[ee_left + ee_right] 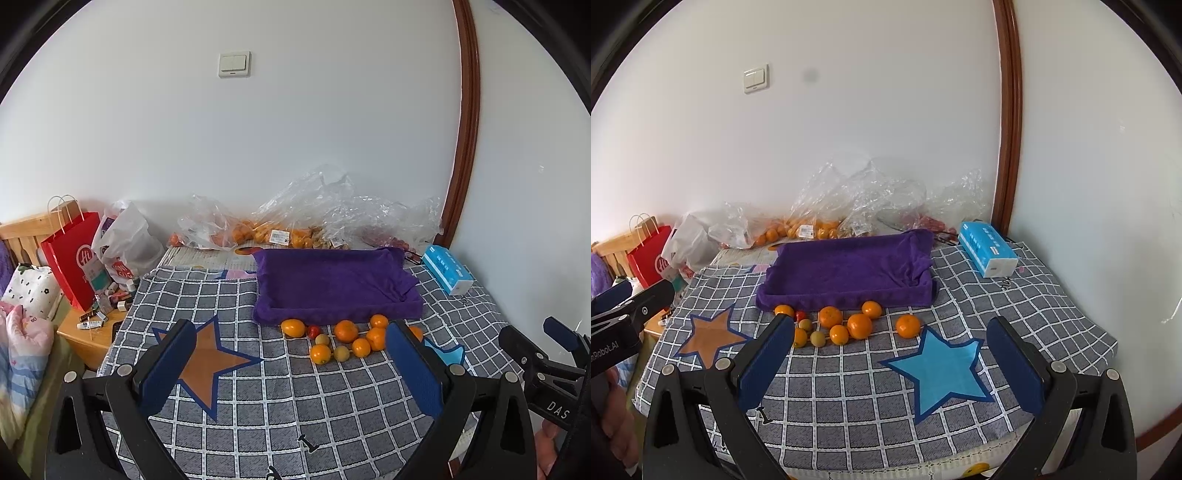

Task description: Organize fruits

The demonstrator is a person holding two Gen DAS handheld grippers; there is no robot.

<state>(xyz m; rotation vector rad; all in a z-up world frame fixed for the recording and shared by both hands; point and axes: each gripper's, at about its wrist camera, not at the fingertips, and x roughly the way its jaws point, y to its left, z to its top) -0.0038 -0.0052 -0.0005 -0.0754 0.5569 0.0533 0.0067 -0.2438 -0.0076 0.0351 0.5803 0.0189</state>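
Several oranges (346, 331) (860, 326), two pale yellow-green small fruits (341, 353) (817, 338) and a small red fruit (313, 331) (800, 315) lie loose on the checked cloth, just in front of a purple cloth-lined tray (332, 284) (846, 269). One orange (908, 326) sits apart to the right. My left gripper (288, 365) is open and empty, short of the fruit. My right gripper (890, 362) is open and empty, above the blue star patch (938, 373). The tray holds nothing.
Clear plastic bags with more fruit (280, 232) (812, 227) lie along the wall behind the tray. A blue tissue pack (447, 273) (988, 253) lies at the right. A red paper bag (72, 258) and small items stand on a wooden nightstand (88, 332) at the left.
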